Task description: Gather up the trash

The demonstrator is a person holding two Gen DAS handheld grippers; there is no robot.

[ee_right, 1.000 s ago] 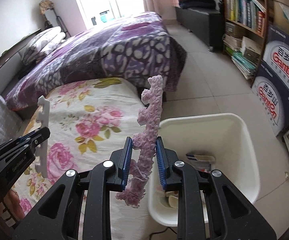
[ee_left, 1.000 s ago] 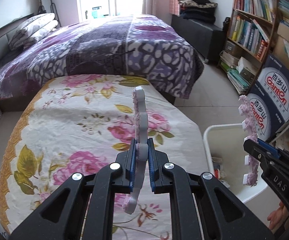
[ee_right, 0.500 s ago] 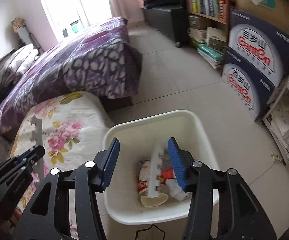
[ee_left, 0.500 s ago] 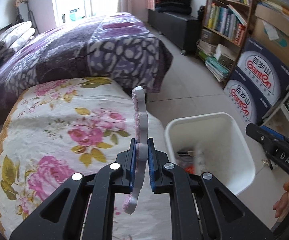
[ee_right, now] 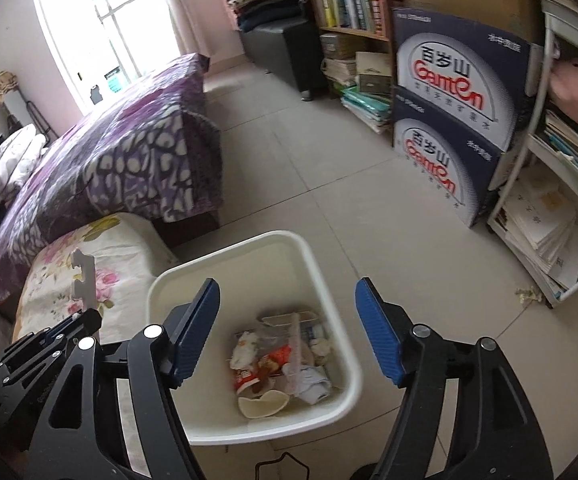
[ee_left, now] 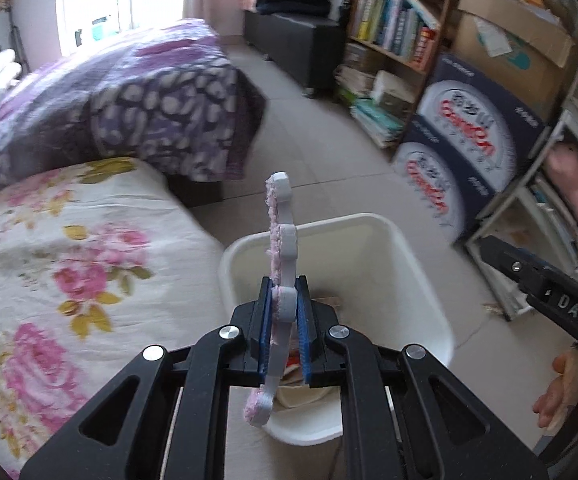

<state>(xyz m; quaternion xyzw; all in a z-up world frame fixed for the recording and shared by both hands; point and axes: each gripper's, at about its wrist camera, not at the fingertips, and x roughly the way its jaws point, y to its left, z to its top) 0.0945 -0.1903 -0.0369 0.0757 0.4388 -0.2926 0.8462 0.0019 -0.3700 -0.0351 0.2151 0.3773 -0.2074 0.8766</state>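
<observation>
My left gripper (ee_left: pixel 285 312) holds a pink-and-grey foam puzzle-edge strip (ee_left: pixel 283 240) upright between its blue pads; its jaws are just starting to open, with the strip still pressed. The strip hangs over the near left rim of the white bin (ee_left: pixel 409 248). My right gripper (ee_right: pixel 287 284) hovers over the same bin (ee_right: pixel 321 268); its jaws are opening and nothing is between them. A second foam strip (ee_right: pixel 295 344) lies in the bin on wrappers and scraps (ee_right: pixel 261 364). In the right wrist view, the left gripper's strip (ee_right: pixel 83 280) shows at lower left.
A flowered mattress (ee_left: pixel 69 264) lies left of the bin, with a purple-quilted bed (ee_left: pixel 129 100) behind it. Stacked Ganten cartons (ee_right: pixel 449 120), a bookshelf (ee_left: pixel 393 32) and a white wire rack of papers (ee_right: pixel 549 220) line the right side. Tiled floor (ee_right: pixel 329 160) lies between.
Both grippers swung right from over the mattress to over the bin. The right gripper opened and its pink strip dropped into the bin. The left still grips its strip.
</observation>
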